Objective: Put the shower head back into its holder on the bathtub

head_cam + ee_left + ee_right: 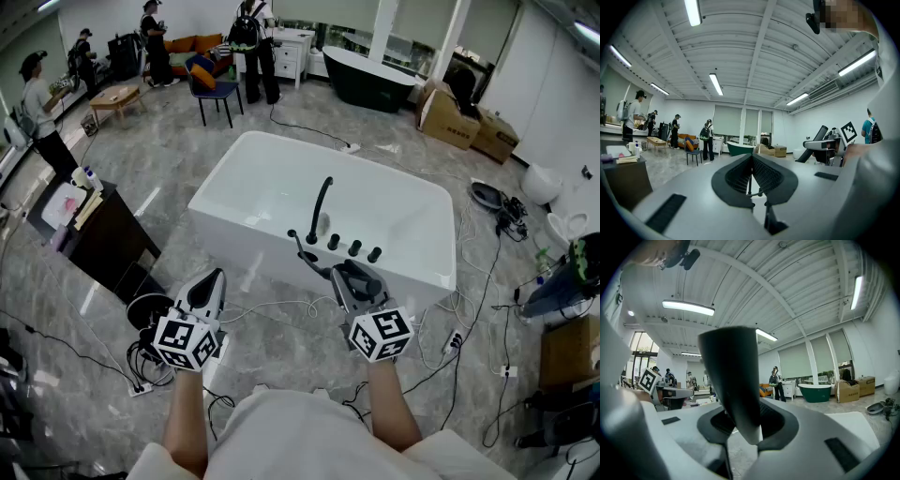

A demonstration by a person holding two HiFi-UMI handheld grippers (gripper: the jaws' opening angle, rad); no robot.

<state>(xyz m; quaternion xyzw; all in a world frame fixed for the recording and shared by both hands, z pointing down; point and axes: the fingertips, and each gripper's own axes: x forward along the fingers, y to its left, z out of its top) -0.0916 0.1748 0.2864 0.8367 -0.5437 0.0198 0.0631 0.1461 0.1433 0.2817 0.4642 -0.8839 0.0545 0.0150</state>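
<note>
I judge the step to be the carrying. The right claw [352, 277] is closed on the shower head [732, 371], which stands up between its jaws, just in front of the near rim of the bathtub [253, 178]. The left claw [751, 161] is shut and empty. Next, the head must go forward to the fittings [354, 247] on that rim and down into its holder. Which fitting is the holder, I cannot tell.
</note>
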